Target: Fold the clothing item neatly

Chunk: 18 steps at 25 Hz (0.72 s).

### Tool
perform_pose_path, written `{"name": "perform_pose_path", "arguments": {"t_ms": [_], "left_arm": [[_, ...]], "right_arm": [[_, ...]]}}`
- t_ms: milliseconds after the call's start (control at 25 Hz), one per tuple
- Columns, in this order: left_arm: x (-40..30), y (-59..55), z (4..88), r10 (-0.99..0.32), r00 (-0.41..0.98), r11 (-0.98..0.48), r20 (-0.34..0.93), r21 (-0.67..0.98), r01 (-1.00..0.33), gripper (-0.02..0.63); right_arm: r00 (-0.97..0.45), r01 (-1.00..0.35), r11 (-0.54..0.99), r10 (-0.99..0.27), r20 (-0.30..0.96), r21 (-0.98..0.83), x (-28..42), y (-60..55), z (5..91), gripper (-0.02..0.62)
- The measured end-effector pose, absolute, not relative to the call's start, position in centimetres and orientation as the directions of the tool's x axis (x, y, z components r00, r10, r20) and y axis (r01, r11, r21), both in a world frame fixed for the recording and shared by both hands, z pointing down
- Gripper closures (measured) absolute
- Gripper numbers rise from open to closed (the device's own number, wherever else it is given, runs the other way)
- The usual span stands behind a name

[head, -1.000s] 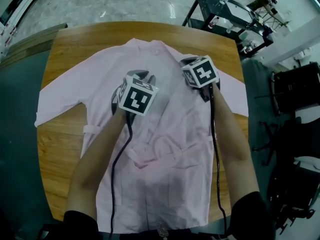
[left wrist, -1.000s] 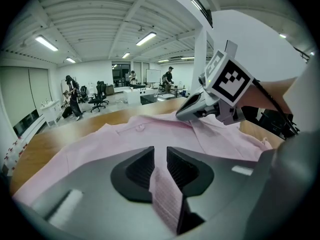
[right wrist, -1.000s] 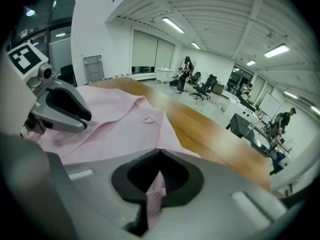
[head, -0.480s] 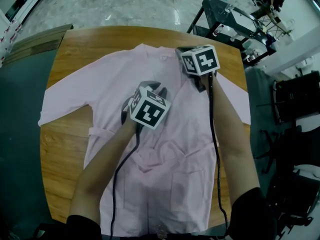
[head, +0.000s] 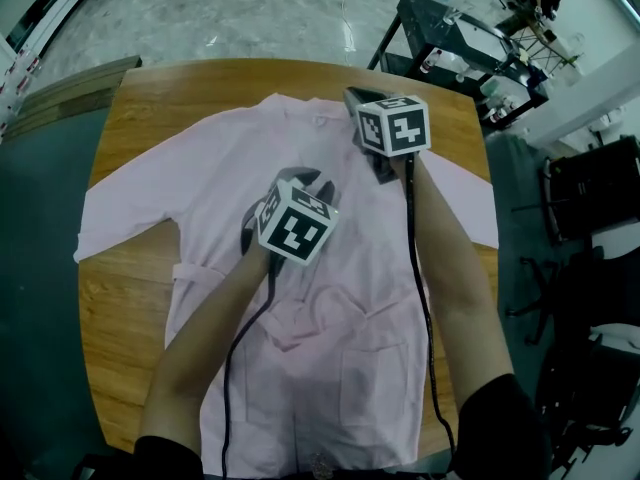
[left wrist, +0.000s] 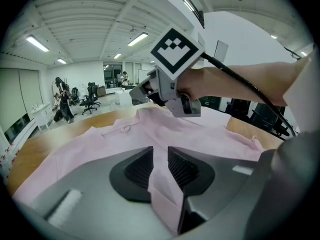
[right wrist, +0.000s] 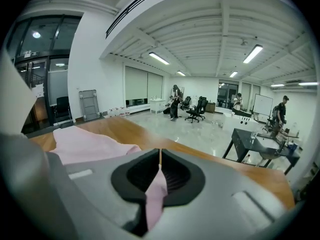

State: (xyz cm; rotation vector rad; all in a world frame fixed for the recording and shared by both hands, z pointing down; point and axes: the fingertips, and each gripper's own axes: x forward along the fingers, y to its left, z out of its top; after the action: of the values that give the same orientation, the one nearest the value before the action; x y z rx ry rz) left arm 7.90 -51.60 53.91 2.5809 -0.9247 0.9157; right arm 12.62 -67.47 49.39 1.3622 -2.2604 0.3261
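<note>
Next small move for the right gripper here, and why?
Probably draw the pinched edge gently toward the far table edge to tension the front. The right gripper is shut on the pink shirt near its collar, holding that fabric above the wooden table, while the front lies rumpled around the middle.

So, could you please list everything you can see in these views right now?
pale pink long-sleeved garment: one, pink, spread on the table, collar at the far end.
wooden table: one, brown, under the garment.
black metal trolley: one, black, on the floor past the table, upper right.
black office chairs: at least two, black, right edge.
left gripper: one, grey, over the garment's middle; jaws just opening slightly, fabric fold pinched between.
right gripper: one, grey, near the collar, shut on fabric.
forearms: two, behind the grippers.
</note>
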Motion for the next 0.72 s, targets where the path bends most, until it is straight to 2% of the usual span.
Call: {"name": "perform_pose_path", "arguments": {"t_ms": [120,280,360,440,720], "left_arm": [[8.1,-52.0,53.8,-0.481,0.594,-0.765,0.645,0.022,-0.644,0.500],[8.0,-52.4,53.8,-0.485,0.582,-0.752,0.652,0.028,-0.658,0.500],[7.5,-52.3,54.0,-0.491,0.575,-0.740,0.655,0.036,-0.672,0.500],[6.9,-52.2,54.4,-0.494,0.561,-0.721,0.665,0.048,-0.691,0.500],[5.5,-50.6,54.4,-0.499,0.548,-0.694,0.671,0.069,-0.716,0.500]], "right_arm": [[-0.427,-0.847,0.530,-0.726,0.539,0.043,12.7,-65.5,49.8,0.578],[-0.492,-0.744,0.667,-0.574,0.655,0.026,11.5,-60.3,52.5,0.578],[-0.503,-0.688,0.725,-0.505,0.702,0.029,10.9,-57.8,54.2,0.534],[-0.491,-0.655,0.755,-0.461,0.739,0.036,10.8,-56.0,55.9,0.503],[-0.384,-0.654,0.755,-0.379,0.842,0.041,11.3,-53.6,59.3,0.511]]}}
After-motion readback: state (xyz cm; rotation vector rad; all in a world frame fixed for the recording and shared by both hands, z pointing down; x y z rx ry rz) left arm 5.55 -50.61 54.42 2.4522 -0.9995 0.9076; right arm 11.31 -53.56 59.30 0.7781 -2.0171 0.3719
